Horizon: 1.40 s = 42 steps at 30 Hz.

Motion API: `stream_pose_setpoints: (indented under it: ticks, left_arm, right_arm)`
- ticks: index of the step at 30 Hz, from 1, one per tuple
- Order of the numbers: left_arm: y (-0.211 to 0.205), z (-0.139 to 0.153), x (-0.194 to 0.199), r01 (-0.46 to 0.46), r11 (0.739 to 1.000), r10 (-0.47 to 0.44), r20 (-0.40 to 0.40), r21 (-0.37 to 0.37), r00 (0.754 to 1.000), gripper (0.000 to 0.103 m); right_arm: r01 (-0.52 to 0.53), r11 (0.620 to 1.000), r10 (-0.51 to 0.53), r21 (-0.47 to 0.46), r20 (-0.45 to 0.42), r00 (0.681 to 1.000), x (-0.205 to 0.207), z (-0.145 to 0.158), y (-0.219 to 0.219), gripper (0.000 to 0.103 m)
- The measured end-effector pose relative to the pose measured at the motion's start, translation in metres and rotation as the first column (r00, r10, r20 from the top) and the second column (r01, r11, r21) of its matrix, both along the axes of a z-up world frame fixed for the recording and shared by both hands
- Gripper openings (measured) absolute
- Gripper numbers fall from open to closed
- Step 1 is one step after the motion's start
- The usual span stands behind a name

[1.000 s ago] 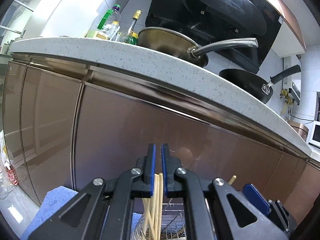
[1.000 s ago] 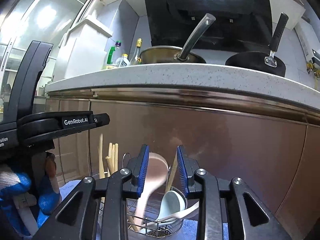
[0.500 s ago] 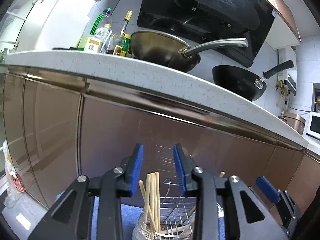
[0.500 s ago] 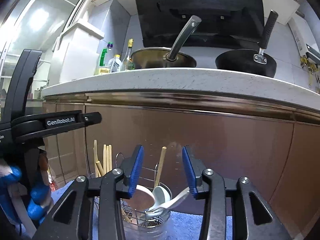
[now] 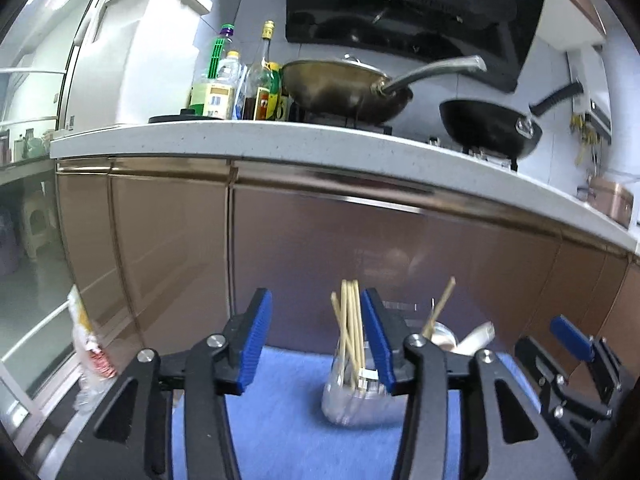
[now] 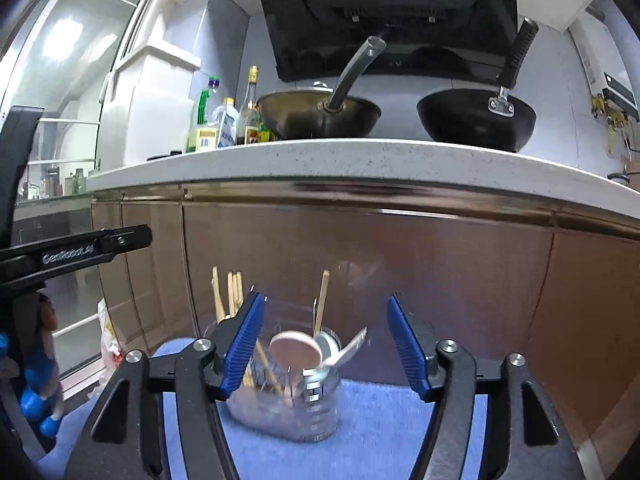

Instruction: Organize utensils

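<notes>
A wire utensil holder [image 6: 288,404] stands on a blue mat [image 6: 380,440] on the floor, in front of brown cabinet doors. It holds several wooden chopsticks [image 5: 349,328] on its left side, shown also in the right wrist view [image 6: 230,296]. A pink spoon [image 6: 296,354], a white spoon [image 6: 346,356] and one more chopstick [image 6: 321,300] are on its right side. My left gripper [image 5: 318,340] is open and empty, back from the holder [image 5: 352,396]. My right gripper [image 6: 326,344] is open and empty, also back from it.
A white stone counter [image 6: 360,160] runs above the cabinets [image 6: 400,272], with a steel wok [image 6: 316,116], a black wok [image 6: 476,120] and several bottles [image 6: 224,124]. A plastic bag [image 5: 90,356] lies at left by a glass door. The right gripper shows in the left view [image 5: 580,364].
Both grippers opened wide and pulled up and back from the holder. The chopsticks and the pink spoon now stand in the holder, free of the jaws.
</notes>
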<state>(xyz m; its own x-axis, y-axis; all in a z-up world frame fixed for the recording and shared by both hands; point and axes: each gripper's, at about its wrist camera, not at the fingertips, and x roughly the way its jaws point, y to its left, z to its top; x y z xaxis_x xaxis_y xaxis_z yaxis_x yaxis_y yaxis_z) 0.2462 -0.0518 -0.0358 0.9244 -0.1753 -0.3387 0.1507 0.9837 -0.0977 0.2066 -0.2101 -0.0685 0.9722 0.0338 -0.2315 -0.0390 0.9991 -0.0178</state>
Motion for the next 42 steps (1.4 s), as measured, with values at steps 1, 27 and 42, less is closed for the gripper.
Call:
stream_pose_setpoints:
  ticks: [1,27,42]
  left_arm:
    - [0.0,-0.001,-0.005,-0.001,1.0,0.001,-0.007,0.012,1.0,0.046]
    - [0.012,0.013,-0.119,-0.051,0.989,0.056,-0.027,0.14,0.998,0.058]
    - [0.029,0.028,-0.145,-0.147,0.977,0.142,0.041,0.156,0.989,0.062]
  right_arm:
    - [0.002,1.0,-0.002,0.003,-0.013,1.0,-0.004,0.0,0.0,0.065]
    - [0.158,0.987,-0.155,0.01,-0.134,0.979,-0.116,0.006,-0.041,0.097]
    - [0.222,0.975,-0.22,-0.003,-0.132,0.967,-0.148,0.012,-0.063,0.103]
